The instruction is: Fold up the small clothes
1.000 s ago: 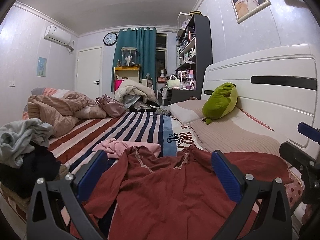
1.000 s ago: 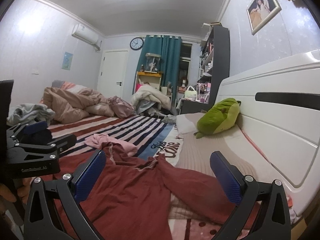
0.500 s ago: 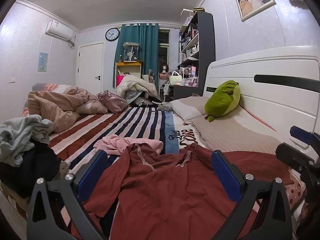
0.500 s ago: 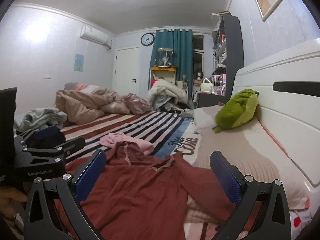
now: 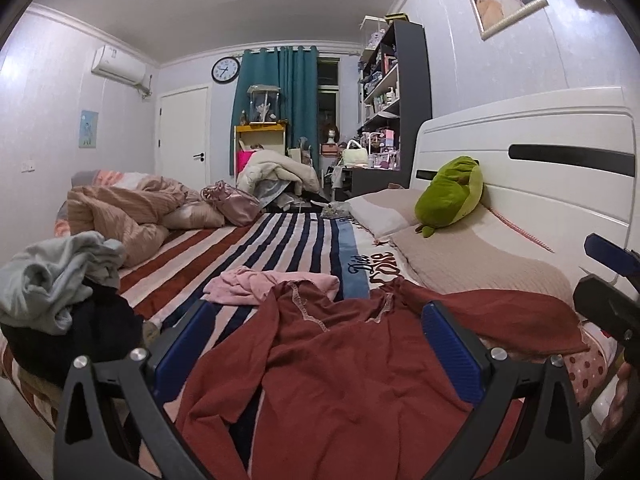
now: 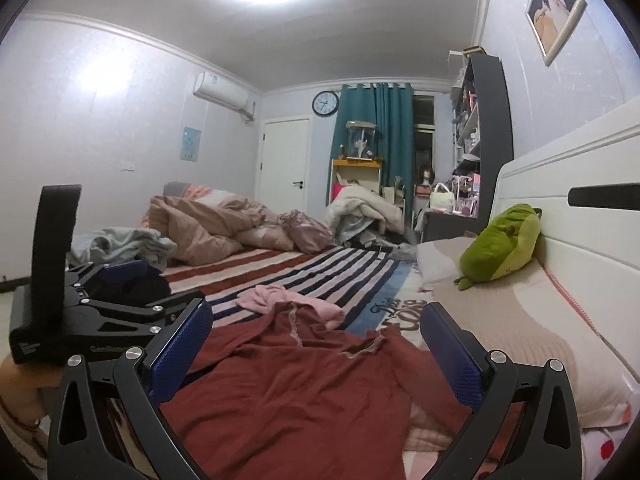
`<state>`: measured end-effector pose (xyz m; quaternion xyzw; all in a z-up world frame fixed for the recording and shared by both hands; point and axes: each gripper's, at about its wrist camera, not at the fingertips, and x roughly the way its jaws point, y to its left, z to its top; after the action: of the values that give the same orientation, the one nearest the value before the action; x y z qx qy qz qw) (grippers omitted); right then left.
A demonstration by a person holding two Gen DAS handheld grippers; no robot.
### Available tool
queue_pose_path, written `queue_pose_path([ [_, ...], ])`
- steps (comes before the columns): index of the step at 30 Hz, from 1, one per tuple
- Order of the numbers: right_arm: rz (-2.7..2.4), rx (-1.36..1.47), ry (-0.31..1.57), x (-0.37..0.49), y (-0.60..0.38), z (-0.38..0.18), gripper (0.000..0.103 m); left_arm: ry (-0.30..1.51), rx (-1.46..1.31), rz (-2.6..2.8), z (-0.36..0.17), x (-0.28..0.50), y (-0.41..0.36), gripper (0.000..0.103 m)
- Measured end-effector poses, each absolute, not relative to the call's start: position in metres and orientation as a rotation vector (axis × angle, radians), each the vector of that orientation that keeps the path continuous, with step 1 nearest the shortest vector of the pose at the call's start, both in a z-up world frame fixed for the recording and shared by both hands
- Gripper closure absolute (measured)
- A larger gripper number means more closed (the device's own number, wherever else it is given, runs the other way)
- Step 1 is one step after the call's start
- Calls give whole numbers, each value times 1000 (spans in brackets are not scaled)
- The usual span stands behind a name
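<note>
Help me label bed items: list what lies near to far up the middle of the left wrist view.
Red garment → pink garment → striped bedsheet → cream bedding heap → teal curtain.

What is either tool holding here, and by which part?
Nothing. The left tool and right tool are both open above the crumpled red garment, gripping no part of it.

Black angular left tool (image 5: 316,356) frame, blue ribbed pads (image 5: 182,344), silver screws, matching right tool (image 6: 316,356)
</note>
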<state>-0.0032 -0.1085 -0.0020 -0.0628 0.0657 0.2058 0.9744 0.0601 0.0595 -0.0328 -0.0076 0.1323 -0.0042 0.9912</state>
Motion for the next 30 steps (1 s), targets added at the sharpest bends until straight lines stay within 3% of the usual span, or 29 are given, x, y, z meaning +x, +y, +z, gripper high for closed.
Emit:
queue_pose_path([
  [12,437,-89,206,15,-102,-16,0,310,2,28,-52,63,73,1],
  [18,437,-59,229,17,-108,-32,0,414,-78,-21,-100,63,108,2],
  [23,427,-22,264,20,-118,-54,0,568,-124,42,-157,76,145,44],
  [26,419,3,298,25,-120,-74,0,629,-166,51,-182,81,162,56],
  [30,414,37,367,35,-117,-96,0,675,-181,18,-198,80,167,59],
])
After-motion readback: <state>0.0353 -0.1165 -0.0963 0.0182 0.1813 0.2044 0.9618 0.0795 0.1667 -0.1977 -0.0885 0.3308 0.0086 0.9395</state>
